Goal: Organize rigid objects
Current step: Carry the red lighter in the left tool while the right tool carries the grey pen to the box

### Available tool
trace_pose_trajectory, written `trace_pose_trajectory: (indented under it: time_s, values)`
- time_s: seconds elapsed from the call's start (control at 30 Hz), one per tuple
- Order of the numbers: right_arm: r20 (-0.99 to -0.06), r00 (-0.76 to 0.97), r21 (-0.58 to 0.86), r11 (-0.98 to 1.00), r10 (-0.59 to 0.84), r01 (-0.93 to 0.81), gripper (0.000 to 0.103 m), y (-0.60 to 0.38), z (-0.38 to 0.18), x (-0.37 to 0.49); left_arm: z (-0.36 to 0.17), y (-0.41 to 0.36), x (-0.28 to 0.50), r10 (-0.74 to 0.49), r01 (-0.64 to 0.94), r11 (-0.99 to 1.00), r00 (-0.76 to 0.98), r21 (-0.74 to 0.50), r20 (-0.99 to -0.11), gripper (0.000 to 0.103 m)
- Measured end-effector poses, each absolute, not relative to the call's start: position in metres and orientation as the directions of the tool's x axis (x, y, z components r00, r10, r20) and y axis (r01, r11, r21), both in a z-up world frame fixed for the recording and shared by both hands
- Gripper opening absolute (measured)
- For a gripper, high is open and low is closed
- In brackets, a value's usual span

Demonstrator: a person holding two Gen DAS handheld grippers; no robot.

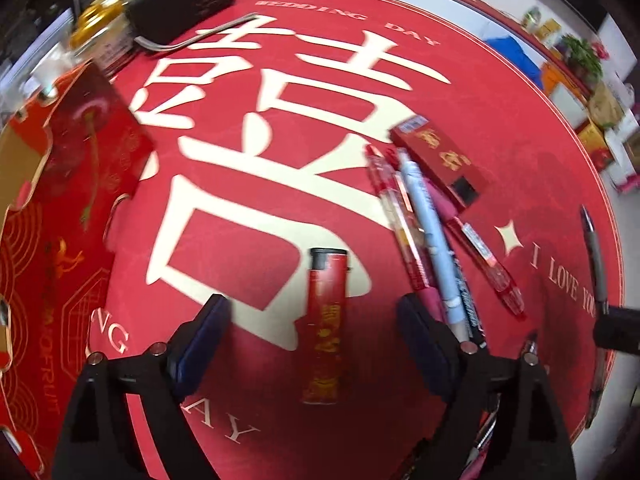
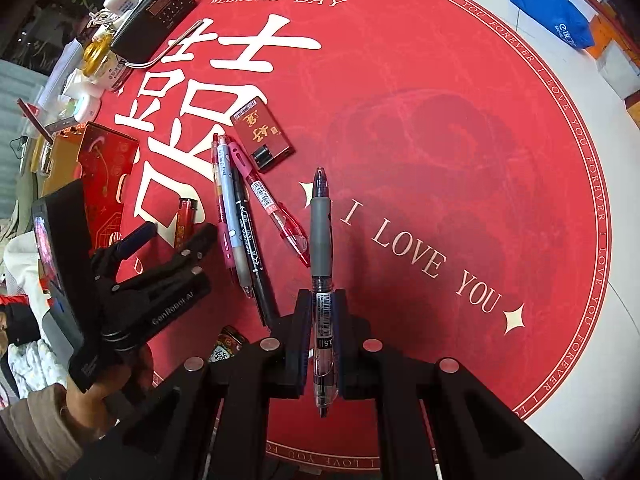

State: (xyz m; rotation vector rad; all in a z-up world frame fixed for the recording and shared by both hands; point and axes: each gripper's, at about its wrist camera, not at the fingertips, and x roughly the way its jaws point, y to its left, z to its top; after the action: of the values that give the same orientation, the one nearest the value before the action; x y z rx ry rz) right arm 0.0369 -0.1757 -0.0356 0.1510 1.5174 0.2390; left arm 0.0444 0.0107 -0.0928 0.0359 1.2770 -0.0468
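My left gripper (image 1: 316, 316) is open, its jaws on either side of a red lighter (image 1: 326, 328) lying on the red mat; it also shows in the right wrist view (image 2: 172, 236). My right gripper (image 2: 322, 320) is shut on a grey-grip black pen (image 2: 321, 248), held above the mat; the pen also shows in the left wrist view (image 1: 594, 256). A cluster of pens (image 1: 428, 236) lies right of the lighter, seen too in the right wrist view (image 2: 244, 224). A small red box (image 1: 440, 164) lies beyond them (image 2: 262, 132).
A large red gift box (image 1: 60, 216) stands at the left. A black radio (image 2: 154, 16), a metal fork (image 1: 192, 38), a gold-lidded jar (image 2: 98, 52) and clutter sit at the far left edge. A blue bag (image 2: 554, 12) lies beyond the mat.
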Motion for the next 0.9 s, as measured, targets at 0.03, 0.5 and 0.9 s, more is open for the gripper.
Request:
trace_pose_trajectory:
  time_s: [0.03,0.5,0.9]
  values:
    - [-0.967,0.039,0.248,0.967,0.251,-0.06,0.011,-0.176,-0.034,0.037,-0.093,0.009,0.045,-0.016,0.069,0.998,0.285,0.003,-0.958,0.086]
    - [-0.958,0.077,0.272,0.959,0.278,-0.075,0.011,-0.169,-0.009,0.03,-0.047,0.0,0.026,-0.054,0.064,0.997,0.234,-0.04,-0.971,0.02]
    - [-0.959,0.064,0.269,0.956,0.277,-0.119,0.011,-0.141,0.008,0.015,-0.001,0.01,-0.004,-0.017,0.001,1.0,0.269,-0.017,-0.963,0.02]
